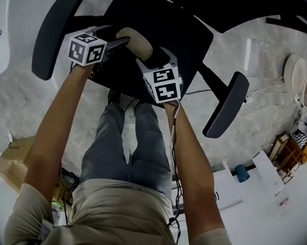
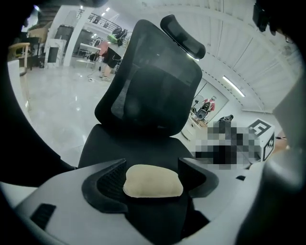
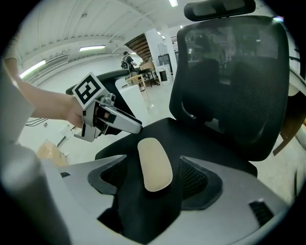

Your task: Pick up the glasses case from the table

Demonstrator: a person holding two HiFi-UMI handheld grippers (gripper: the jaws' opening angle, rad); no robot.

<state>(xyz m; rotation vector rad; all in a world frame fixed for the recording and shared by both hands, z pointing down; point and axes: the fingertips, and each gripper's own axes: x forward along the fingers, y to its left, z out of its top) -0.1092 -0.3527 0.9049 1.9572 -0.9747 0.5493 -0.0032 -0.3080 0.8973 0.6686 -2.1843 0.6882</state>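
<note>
A: Head view first. Where's the target?

B: The beige, rounded oblong glasses case (image 1: pixel 135 42) is on the black padded chair seat (image 1: pixel 185 28), not on a table. It's at the far end of the person's reach, between the two black armrests (image 1: pixel 54 35).

A: Grippers?

B: The left gripper (image 1: pixel 123 41) is at the case's left end and the right gripper (image 1: pixel 156 60) at its right end. Both tilt down from the near side, so they bracket it. I'd say that's a lined-up approach, nothing lifted yet.

A: Left gripper view?

B: The jaws are spread wide with the case lying broadside in the gap (image 2: pixel 153 181), flat on the seat. No pad presses on it. The black mesh backrest (image 2: pixel 148 86) stands behind. The case's long side spans the gap, which is probably why the jaws are so wide.

A: Right gripper view?

B: These jaws are wide too. The case (image 3: pixel 154 163) runs lengthwise between them with clear seat on both sides, untouched. The left gripper's tip sits just beyond the case's far end.

A: Which one grabs?

B: My guess is the right, since it faces the narrow width. The seat is soft, so the pads should come low along the case's sides before closing.
</note>
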